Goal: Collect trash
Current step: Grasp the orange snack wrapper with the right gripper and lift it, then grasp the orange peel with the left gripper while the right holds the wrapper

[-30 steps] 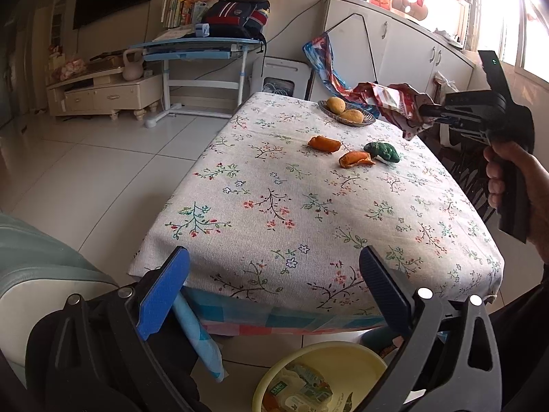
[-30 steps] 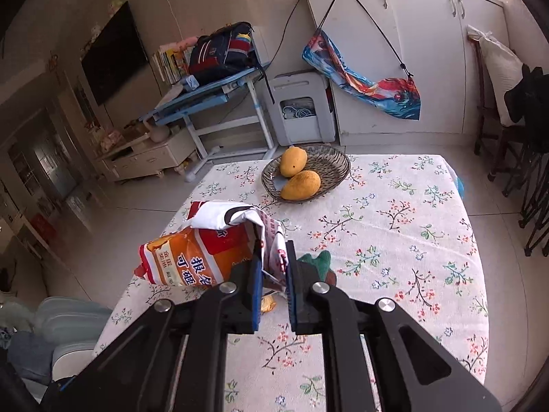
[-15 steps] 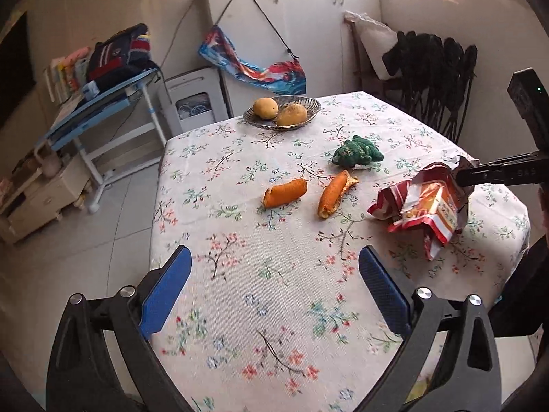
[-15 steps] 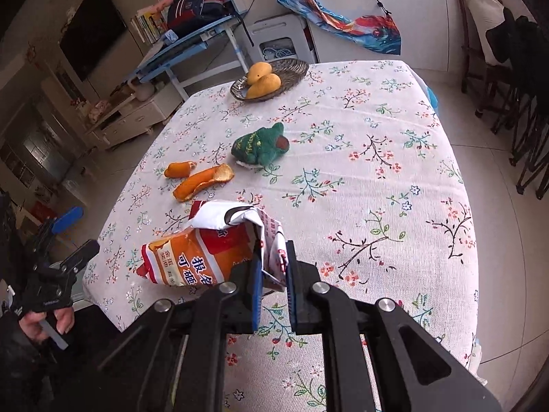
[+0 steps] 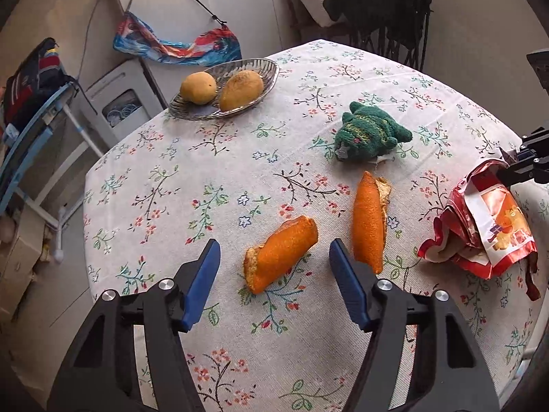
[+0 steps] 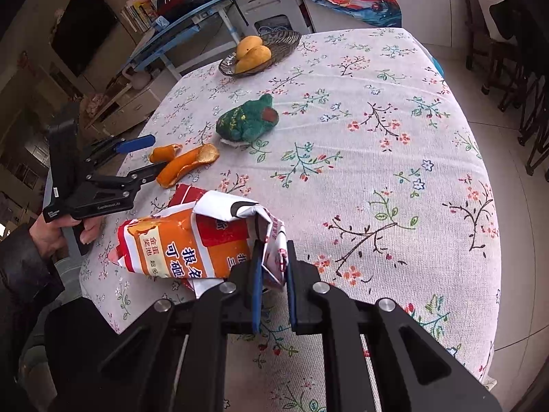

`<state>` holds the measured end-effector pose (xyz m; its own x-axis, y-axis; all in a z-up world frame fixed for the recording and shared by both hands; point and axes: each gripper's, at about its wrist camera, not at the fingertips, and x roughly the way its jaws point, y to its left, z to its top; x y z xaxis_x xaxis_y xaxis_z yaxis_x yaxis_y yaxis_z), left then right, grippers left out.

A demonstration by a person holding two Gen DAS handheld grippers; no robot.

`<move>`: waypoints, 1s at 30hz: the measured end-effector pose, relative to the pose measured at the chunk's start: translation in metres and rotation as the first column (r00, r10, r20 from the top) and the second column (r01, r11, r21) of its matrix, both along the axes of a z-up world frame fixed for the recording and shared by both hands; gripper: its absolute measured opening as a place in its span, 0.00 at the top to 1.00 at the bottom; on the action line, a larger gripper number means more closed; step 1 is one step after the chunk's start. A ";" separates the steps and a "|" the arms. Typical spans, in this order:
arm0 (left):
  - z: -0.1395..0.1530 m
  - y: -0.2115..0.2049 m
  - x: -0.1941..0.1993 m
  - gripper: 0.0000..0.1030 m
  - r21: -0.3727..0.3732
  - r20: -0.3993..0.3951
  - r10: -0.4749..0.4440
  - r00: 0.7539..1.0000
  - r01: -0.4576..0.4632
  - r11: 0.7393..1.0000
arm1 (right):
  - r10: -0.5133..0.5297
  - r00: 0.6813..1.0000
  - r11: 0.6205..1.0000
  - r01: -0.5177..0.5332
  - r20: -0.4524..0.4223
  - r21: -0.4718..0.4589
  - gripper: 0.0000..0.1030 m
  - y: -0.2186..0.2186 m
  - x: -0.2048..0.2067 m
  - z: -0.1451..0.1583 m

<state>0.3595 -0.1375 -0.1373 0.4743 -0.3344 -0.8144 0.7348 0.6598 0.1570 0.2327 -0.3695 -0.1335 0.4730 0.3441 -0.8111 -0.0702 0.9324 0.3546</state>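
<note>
Two orange peel pieces lie on the floral tablecloth: a short one [image 5: 279, 252] and a long one [image 5: 369, 219]. My left gripper [image 5: 272, 257] is open, its blue fingers either side of the short peel, not touching it. In the right wrist view the left gripper [image 6: 144, 159] sits by the short peel [image 6: 164, 152] and the long peel [image 6: 188, 164]. My right gripper [image 6: 272, 274] is shut on an orange and red snack wrapper [image 6: 192, 240], held over the table's near side. The wrapper also shows in the left wrist view [image 5: 480, 223].
A green knitted toy [image 5: 369, 134] lies beyond the peels. A woven plate [image 5: 267, 72] with two mangoes stands at the table's far end. Dark chairs [image 5: 384, 17] stand behind the table. A blue desk [image 6: 185, 24] and a TV are further off.
My left gripper has swung from below the table edge up over the table and closed in on the short peel. My right gripper has carried the wrapper back toward the table's near side.
</note>
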 end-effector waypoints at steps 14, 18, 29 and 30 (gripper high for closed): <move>0.006 0.031 -0.028 0.78 -0.080 -0.084 0.231 0.969 -0.238 0.968 | 0.052 0.998 0.999 -0.052 0.029 -0.007 0.88 0.013 -0.007 0.002; 0.009 0.060 -0.062 0.78 -0.133 -0.108 0.361 0.926 -0.374 0.918 | 0.051 0.997 0.998 -0.050 0.052 -0.026 0.89 0.016 -0.015 0.007; 0.001 0.081 -0.128 0.72 -0.156 -0.121 0.495 0.860 -0.509 0.846 | -0.058 0.997 0.998 0.057 0.048 0.030 0.89 0.010 -0.029 -0.003; 0.001 0.081 -0.131 0.70 -0.160 -0.116 0.499 0.859 -0.512 0.844 | -0.065 0.997 0.997 0.063 0.051 0.037 0.88 0.011 -0.031 -0.004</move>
<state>0.2289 -0.0565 -0.1362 0.5640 -0.2057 -0.7997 0.2964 0.9544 -0.0364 0.2021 -0.3590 -0.1375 0.5362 0.3395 -0.7728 -0.0302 0.9227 0.3844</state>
